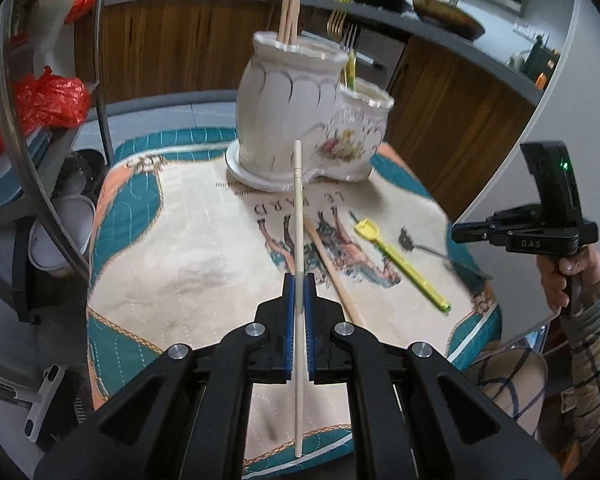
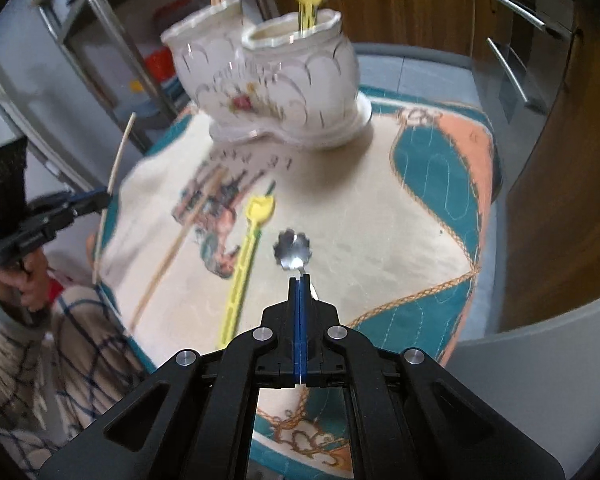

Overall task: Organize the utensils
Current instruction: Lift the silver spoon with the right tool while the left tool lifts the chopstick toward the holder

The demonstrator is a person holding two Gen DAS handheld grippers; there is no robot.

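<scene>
My left gripper (image 1: 299, 280) is shut on a pale wooden chopstick (image 1: 297, 208) and holds it above the table, pointing at the white ceramic double holder (image 1: 288, 120). The holder's taller pot has several chopsticks (image 1: 290, 12), the lower pot (image 1: 364, 128) has forks. My right gripper (image 2: 300, 280) is shut on a silver spoon (image 2: 292, 250) with a scalloped bowl, just above the cloth. A yellow spoon (image 2: 244, 264) and another chopstick (image 2: 176, 240) lie on the cloth. The left gripper with its chopstick also shows in the right wrist view (image 2: 96, 200).
The small table has a quilted teal, peach and cream cloth (image 1: 188, 240). A metal rack (image 1: 40, 160) with red bags stands to the left, a white bucket (image 1: 64, 232) below it. Wooden cabinets (image 2: 540, 160) and a counter with pans lie behind.
</scene>
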